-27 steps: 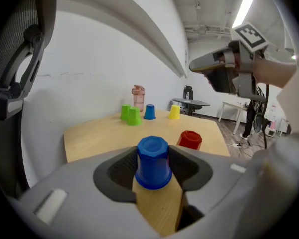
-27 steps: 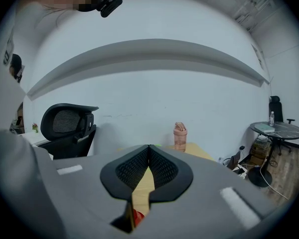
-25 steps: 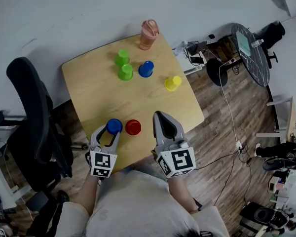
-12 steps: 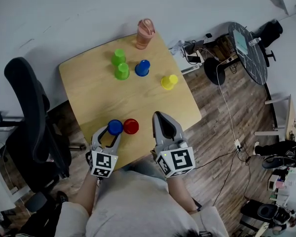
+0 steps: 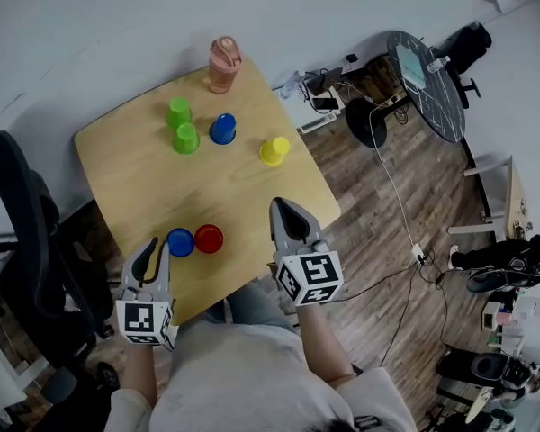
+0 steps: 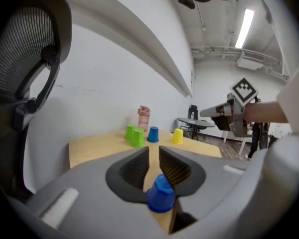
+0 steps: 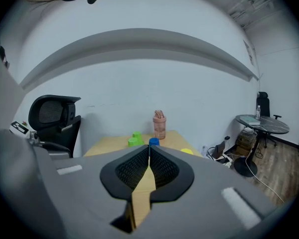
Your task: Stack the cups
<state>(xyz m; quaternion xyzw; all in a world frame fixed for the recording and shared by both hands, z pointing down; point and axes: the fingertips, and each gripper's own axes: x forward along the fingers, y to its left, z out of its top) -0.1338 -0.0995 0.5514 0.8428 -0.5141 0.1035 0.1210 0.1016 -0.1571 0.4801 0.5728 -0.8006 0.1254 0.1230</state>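
Jaws just narrowed to a slit, gripping nothing, the left gripper (image 5: 157, 247) is held at the lower-left edge of the table (image 5: 243, 185). The inverted lower blue cup (image 5: 180, 241) is seen just right of its tips, beside the red cup (image 5: 209, 238). The right gripper (image 5: 283, 207) is seen shut, empty.

- Six plastic cups, all upside down on the table (image 5: 144, 183), none stacked.
- Rear green cup (image 5: 178, 112) and front green cup (image 5: 187, 138): just beside each other, far side of the table.
- Far blue cup (image 5: 222, 129): near the green pair, to their right.
- Yellow cup (image 5: 274, 150): alone, further right, near the table's right edge.
- Near blue cup (image 5: 180, 241) and red cup (image 5: 209, 238): side by side at the near edge, blue on the left, well apart from the far group.
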